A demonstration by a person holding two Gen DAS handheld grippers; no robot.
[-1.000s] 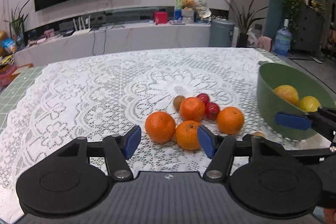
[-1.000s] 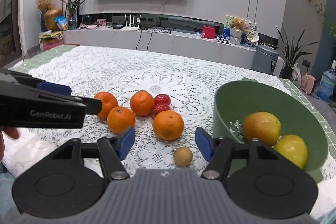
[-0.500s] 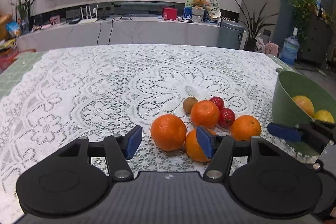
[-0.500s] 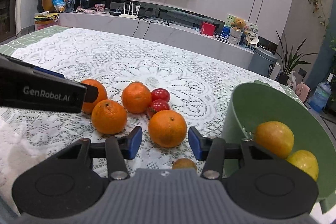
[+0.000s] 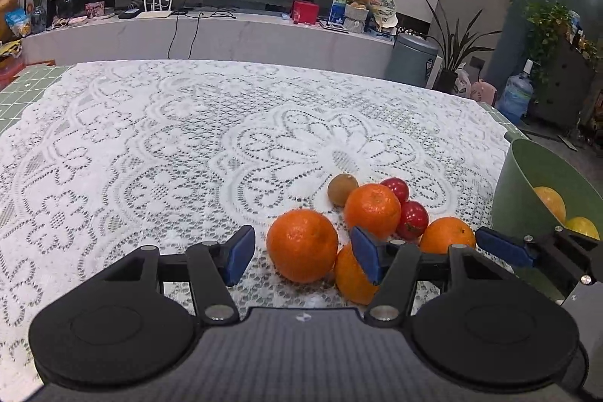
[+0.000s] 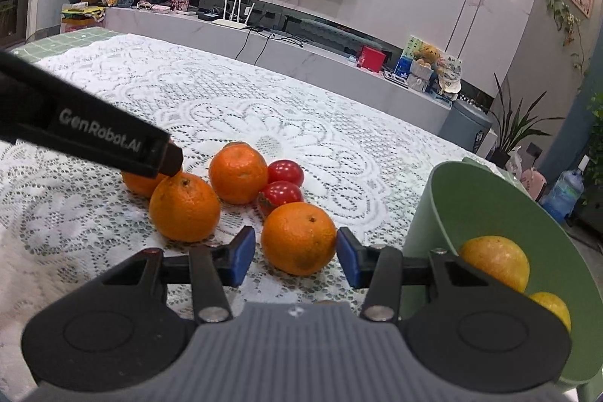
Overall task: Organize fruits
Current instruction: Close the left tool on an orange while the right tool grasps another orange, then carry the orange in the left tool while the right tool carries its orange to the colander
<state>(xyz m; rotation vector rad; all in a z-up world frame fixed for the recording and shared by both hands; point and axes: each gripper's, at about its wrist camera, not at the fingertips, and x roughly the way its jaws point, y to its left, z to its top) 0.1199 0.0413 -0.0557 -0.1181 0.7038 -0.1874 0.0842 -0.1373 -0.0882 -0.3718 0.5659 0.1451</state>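
My right tongs [image 6: 295, 253] closing round orange [image 6: 298, 237], not yet gripping; left tongs [image 5: 301, 253] open round another orange [image 5: 302, 244]. Next: squeeze, lift into green bowl [image 6: 490, 206].

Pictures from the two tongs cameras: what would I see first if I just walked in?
Bright oranges bunched with two red fruits on the white lace tablecloth. One orange sits between the blue pads of the right tongs, another between the closing pads of the left tongs, neither squeezed yet. To the right stands a green bowl holding two yellow fruits.
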